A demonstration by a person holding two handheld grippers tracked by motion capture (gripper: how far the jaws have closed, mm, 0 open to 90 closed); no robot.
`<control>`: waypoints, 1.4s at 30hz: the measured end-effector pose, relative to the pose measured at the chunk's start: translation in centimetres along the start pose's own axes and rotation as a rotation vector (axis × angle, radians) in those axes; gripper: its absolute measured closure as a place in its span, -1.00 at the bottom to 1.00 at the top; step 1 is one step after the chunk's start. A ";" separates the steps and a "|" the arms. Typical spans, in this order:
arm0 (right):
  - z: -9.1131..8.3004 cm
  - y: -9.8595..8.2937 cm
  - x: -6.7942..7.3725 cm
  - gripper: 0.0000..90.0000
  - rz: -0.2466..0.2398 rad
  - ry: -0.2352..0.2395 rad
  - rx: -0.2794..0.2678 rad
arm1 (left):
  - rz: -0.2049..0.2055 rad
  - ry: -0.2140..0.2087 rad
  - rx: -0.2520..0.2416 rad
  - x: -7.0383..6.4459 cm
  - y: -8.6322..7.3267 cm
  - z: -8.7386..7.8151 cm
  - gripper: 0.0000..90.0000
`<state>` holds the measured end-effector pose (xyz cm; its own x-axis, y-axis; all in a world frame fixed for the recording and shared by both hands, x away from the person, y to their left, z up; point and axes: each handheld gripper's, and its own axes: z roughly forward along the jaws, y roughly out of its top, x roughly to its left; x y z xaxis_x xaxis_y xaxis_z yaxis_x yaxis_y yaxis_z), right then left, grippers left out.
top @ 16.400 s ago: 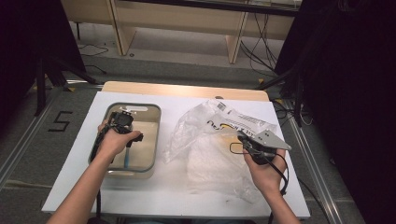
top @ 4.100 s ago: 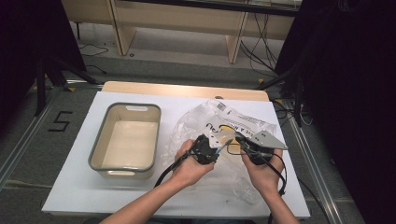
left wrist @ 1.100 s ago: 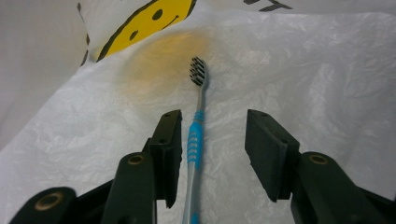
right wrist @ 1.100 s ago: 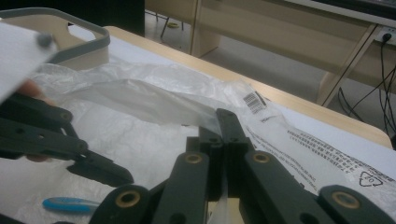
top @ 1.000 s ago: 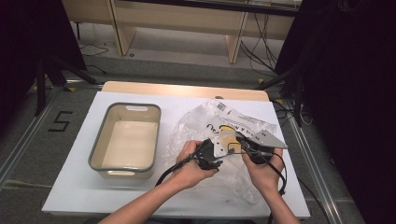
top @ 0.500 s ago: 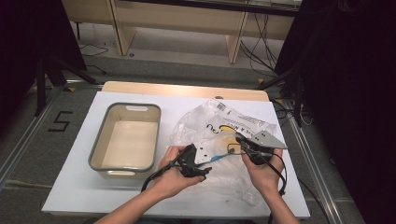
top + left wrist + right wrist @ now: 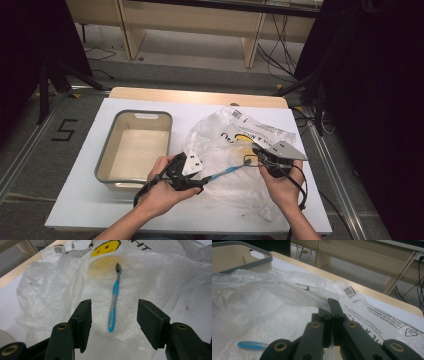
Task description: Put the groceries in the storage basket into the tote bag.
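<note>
Pulling my left gripper (image 7: 199, 181) back toward myself, I now have its fingers (image 7: 81, 320) spread wide with nothing between them, where a second ago they sat right up against the mouth of the plastic bag (image 7: 235, 150) beside my other hand. The toothbrush (image 7: 114, 302) lies flat ahead of those open fingers, blue handle end nearest me, dark bristle head pointing away toward the yellow smiley print; from the left gripper view I cannot tell for sure whether it rests on top of the film or under a layer of it. In the high view the toothbrush (image 7: 225, 172) lies on the bag between my two hands, and in the right gripper view its blue handle tip (image 7: 252, 345) peeks in at the lower left. My right gripper (image 7: 262, 155) has stayed where it was, fingers (image 7: 333, 308) closed tight on a fold of the plastic bag (image 7: 262, 305), holding that edge lifted off the white counter (image 7: 90, 210). The tub (image 7: 134, 147) sits apart to the left. I judge that the brush has been let go and is lying loose, so my left hand either finished placing it or lost its hold during the retreat. If it is to go on to the tub, I will need to come back in over the handle and close on it.
</note>
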<state>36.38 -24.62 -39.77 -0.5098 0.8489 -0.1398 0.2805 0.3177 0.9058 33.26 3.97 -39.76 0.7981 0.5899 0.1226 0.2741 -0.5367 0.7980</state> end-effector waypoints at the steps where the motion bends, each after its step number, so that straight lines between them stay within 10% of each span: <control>1: 0.0 0.0 0.0 1.00 0.000 -0.001 0.000 | -0.005 0.005 -0.006 0.1 0.0 -0.3 0.00; 24: 0.2 -0.2 0.2 1.00 -0.007 0.003 0.011 | -0.034 0.036 -0.068 1.3 0.5 -2.5 0.01; 42: 0.2 -0.3 0.3 1.00 -0.007 0.010 0.014 | 0.072 0.120 0.141 2.4 -0.7 2.0 -0.18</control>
<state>36.30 -24.43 -40.14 -0.5199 0.8423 -0.1422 0.2883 0.3296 0.8990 36.02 4.59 -41.21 0.7511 0.6099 0.2528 0.2978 -0.6547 0.6947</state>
